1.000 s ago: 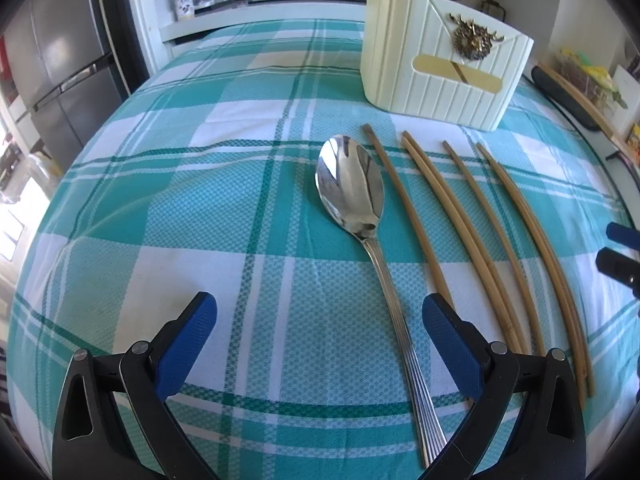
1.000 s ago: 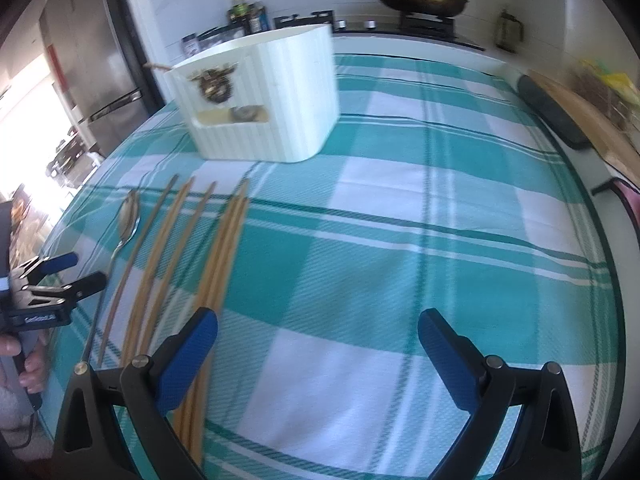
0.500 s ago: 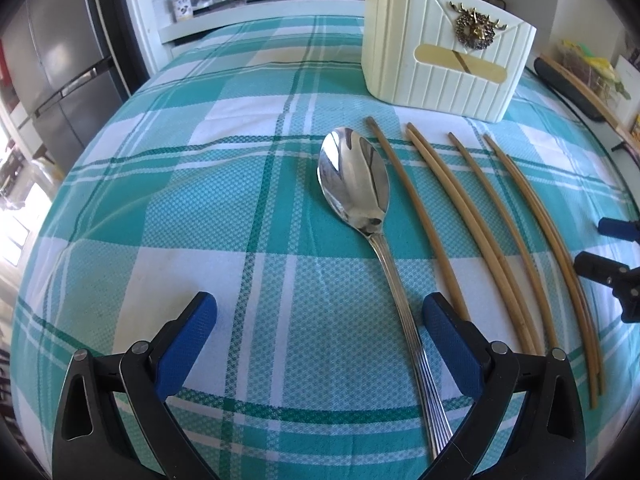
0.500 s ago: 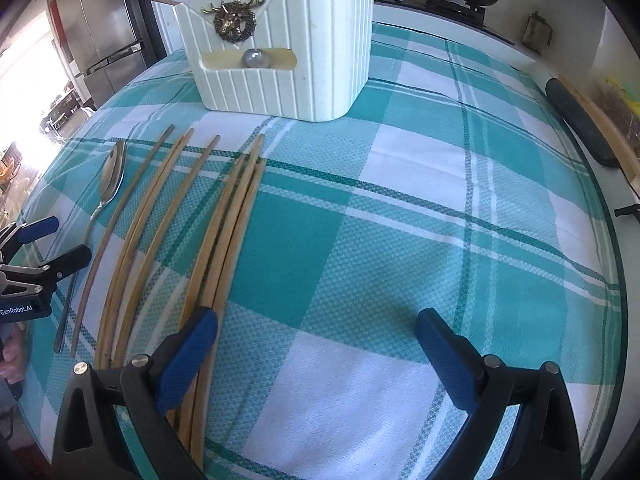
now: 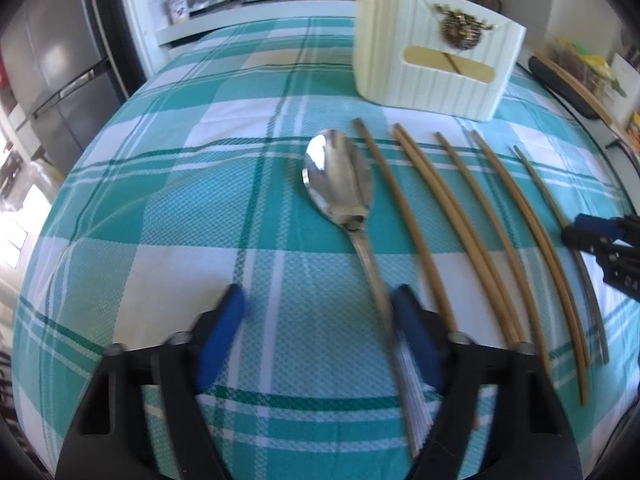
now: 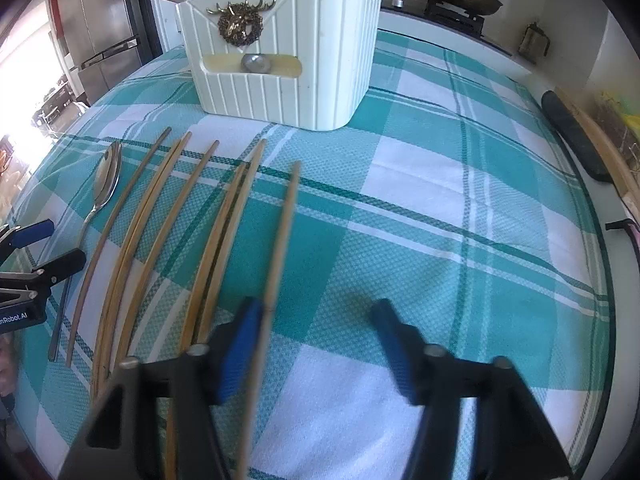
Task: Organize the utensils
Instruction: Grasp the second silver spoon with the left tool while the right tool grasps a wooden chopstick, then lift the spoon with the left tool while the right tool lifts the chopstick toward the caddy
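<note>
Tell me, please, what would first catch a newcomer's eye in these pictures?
Probably the shiny metal spoon on the teal checked tablecloth, with bamboo chopsticks fanned out to its right. Behind them stands a cream ribbed utensil holder bearing a brass stag emblem.

Each gripper (image 5: 320, 336) has black arms, blue fingertip pads (image 6: 236, 352), silver pivot screws, white lettering

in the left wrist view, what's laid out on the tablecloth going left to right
spoon → single chopstick → touching pair of chopsticks → single chopstick → pair of chopsticks → greyish chopstick → right tool
</note>
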Available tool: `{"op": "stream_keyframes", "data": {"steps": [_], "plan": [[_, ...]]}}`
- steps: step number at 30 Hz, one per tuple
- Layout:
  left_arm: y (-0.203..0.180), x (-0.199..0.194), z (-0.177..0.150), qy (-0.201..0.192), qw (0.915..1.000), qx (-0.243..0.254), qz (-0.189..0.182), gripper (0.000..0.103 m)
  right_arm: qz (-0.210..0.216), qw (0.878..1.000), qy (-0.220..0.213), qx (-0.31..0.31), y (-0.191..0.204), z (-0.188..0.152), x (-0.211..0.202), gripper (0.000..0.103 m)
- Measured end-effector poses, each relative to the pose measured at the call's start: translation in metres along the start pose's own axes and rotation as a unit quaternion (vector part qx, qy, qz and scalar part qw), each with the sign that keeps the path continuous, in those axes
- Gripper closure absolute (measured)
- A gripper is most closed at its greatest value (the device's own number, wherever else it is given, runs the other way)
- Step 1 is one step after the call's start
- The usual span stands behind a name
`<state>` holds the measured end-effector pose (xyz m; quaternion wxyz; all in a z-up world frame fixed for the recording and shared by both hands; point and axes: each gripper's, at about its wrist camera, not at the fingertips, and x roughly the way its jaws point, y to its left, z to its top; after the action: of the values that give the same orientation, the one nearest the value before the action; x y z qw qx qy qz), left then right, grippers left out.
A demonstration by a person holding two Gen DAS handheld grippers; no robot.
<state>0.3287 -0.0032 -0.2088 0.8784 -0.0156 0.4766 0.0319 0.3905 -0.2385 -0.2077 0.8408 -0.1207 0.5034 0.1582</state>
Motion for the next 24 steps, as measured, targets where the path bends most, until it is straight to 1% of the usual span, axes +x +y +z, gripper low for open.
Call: {"op": "stream_keyframes", "data": {"steps": [1,2,3,4,6,8,14,15,17,19,20,21,22,24], "plan": [[-0.003,-0.003,-0.001,-0.004,0.9999,0.008,-0.006,0.057,0.001,1.0,-0.003,0.0,0.001,-0.002,-0.003,0.083],[-0.006,-0.005,-0.002,-0.006,0.9998,0.016,-0.009,0.077,-0.003,1.0,-0.006,0.003,0.001,-0.005,-0.005,0.094],[-0.008,-0.006,-0.003,-0.007,0.9997,0.023,-0.007,0.092,-0.005,1.0,-0.007,0.007,0.001,-0.007,-0.006,0.096],[-0.009,-0.006,-0.004,-0.007,0.9995,0.031,-0.005,0.095,-0.005,1.0,-0.011,0.015,-0.001,-0.011,-0.008,0.096],[-0.005,-0.008,-0.005,-0.006,0.9994,0.034,-0.007,0.096,-0.007,0.999,-0.015,0.04,-0.008,-0.018,-0.012,0.096],[0.005,-0.009,-0.007,-0.003,0.9996,0.027,-0.011,0.096,-0.008,0.997,-0.016,0.07,-0.019,-0.026,-0.017,0.096],[0.036,-0.01,-0.01,0.002,1.0,0.008,0.0,0.095,-0.032,0.991,-0.003,0.127,-0.054,-0.055,-0.033,0.096],[0.041,-0.009,-0.009,0.004,1.0,0.007,-0.005,0.092,-0.034,0.991,0.0,0.132,-0.059,-0.059,-0.035,0.096],[0.045,-0.007,-0.006,0.014,0.9996,0.015,-0.017,0.088,-0.031,0.99,0.005,0.135,-0.064,-0.064,-0.039,0.096],[0.05,-0.007,-0.002,0.026,0.9991,0.025,-0.023,0.069,-0.024,0.991,0.011,0.132,-0.066,-0.066,-0.041,0.095],[0.053,-0.008,0.001,0.031,0.9987,0.028,-0.028,0.049,-0.019,0.991,0.015,0.128,-0.067,-0.066,-0.041,0.093],[0.055,-0.008,0.003,0.034,0.9984,0.029,-0.035,0.036,-0.013,0.992,0.022,0.123,-0.067,-0.067,-0.041,0.09],[0.057,-0.009,0.005,0.038,0.9978,0.031,-0.045,0.034,-0.005,0.993,0.027,0.117,-0.067,-0.066,-0.042,0.086],[0.056,-0.007,0.012,0.054,0.9957,0.042,-0.063,0.034,0.005,0.993,0.038,0.11,-0.068,-0.067,-0.042,0.07]]}}
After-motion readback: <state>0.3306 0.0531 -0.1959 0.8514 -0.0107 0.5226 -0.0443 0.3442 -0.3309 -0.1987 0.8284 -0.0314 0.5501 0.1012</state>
